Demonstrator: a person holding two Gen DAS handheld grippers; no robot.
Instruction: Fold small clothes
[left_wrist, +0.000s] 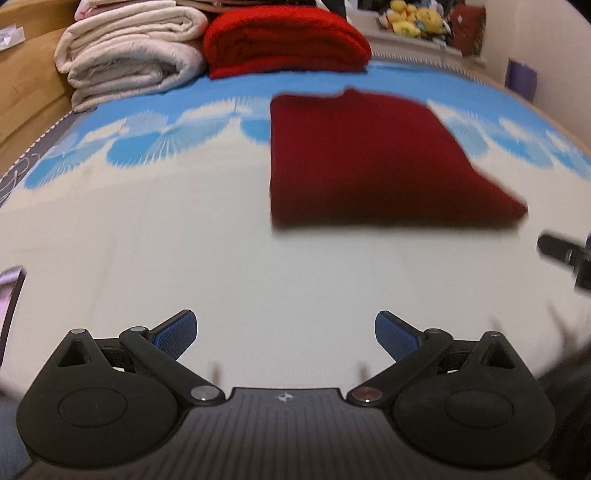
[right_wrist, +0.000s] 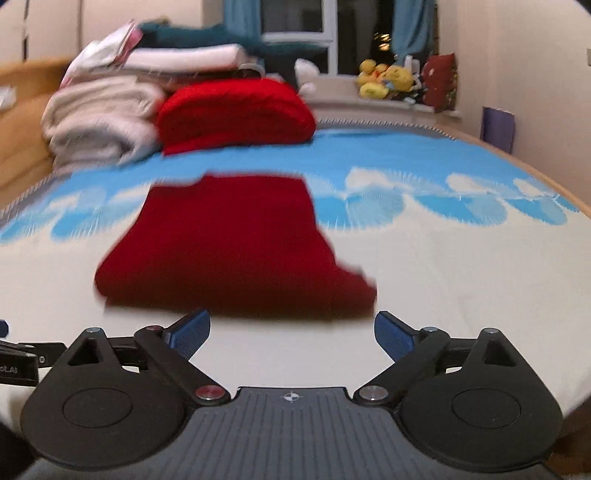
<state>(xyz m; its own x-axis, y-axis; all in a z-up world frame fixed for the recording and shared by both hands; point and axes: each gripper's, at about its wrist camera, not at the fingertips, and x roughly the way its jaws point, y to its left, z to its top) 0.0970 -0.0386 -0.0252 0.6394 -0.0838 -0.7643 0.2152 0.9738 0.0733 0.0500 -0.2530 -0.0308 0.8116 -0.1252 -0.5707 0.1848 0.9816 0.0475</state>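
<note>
The dark red garment (right_wrist: 236, 243) lies folded into a thick rectangle on the bed (right_wrist: 461, 295), in front of a stack of blankets (right_wrist: 99, 118) and a bright red throw (right_wrist: 236, 114). Both the left gripper (left_wrist: 286, 334) and the right gripper (right_wrist: 291, 334) hang short of it, jaws spread wide and holding nothing. It looks soft, light and limp, likely a knit that sags when lifted. I'd pinch all layers together at the near corners.
</note>
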